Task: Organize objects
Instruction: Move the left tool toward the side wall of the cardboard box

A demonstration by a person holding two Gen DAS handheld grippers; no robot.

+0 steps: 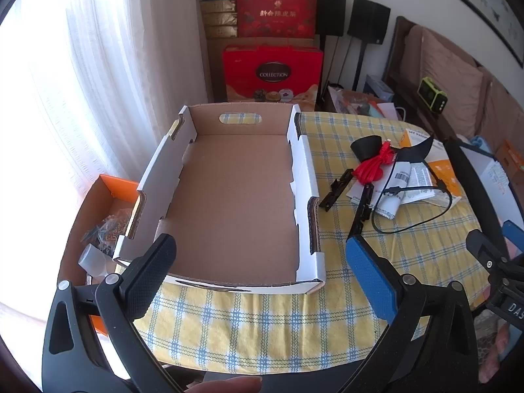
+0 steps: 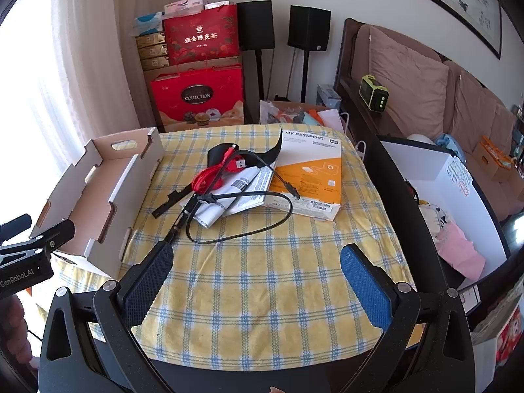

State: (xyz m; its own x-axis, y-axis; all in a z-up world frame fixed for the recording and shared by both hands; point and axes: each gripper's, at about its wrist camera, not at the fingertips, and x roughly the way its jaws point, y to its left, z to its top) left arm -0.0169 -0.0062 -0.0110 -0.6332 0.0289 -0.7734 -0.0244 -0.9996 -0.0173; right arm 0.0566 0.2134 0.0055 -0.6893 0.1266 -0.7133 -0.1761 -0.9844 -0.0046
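An empty cardboard tray (image 1: 235,196) with white outer walls sits on the yellow checked tablecloth (image 1: 262,321); it also shows at the left of the right wrist view (image 2: 98,177). Right of it lies a pile: a red cable (image 2: 209,177), a black cable (image 2: 249,229), black plastic pieces (image 2: 173,199), a black curved piece (image 2: 229,154), folded papers (image 2: 242,190) and an orange-white My Passport box (image 2: 311,177). My left gripper (image 1: 262,271) is open and empty over the tray's near edge. My right gripper (image 2: 258,275) is open and empty above the cloth, short of the pile.
Red gift boxes (image 2: 199,98) and two black speakers (image 2: 308,26) stand behind the table. An orange box (image 1: 108,216) with small items sits left of the tray. A white bin (image 2: 452,203) with bags stands to the right, and a sofa (image 2: 412,82) beyond it.
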